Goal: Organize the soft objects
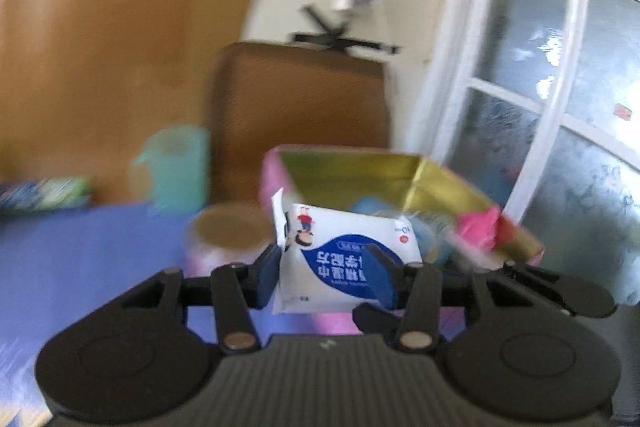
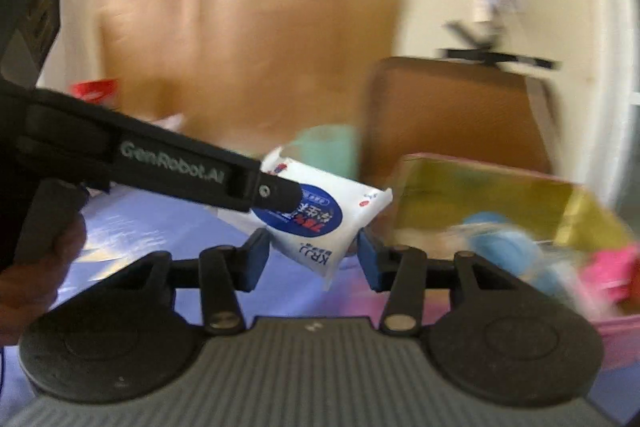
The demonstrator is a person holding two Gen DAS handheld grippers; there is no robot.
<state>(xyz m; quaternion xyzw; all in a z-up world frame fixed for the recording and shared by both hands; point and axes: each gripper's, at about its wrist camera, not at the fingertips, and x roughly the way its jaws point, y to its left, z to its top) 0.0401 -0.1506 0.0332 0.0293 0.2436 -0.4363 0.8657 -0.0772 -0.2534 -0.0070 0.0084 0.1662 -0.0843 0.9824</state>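
My left gripper (image 1: 326, 273) is shut on a white and blue tissue pack (image 1: 340, 259) and holds it in the air in front of a pink box with a gold lining (image 1: 404, 183). In the right wrist view the left gripper (image 2: 280, 193) reaches in from the left with the same pack (image 2: 316, 223) pinched at its tip. My right gripper (image 2: 312, 259) is open, its blue pads (image 2: 256, 259) either side of the pack's lower corner, apart from it. The box (image 2: 500, 195) sits to the right and holds blue and pink soft items (image 2: 496, 231).
A purple mat (image 1: 80, 259) covers the table. A tape roll (image 1: 228, 231) and a teal cup (image 1: 176, 167) stand left of the box. A brown chair back (image 1: 304, 95) is behind it. A window (image 1: 560, 87) is at the right.
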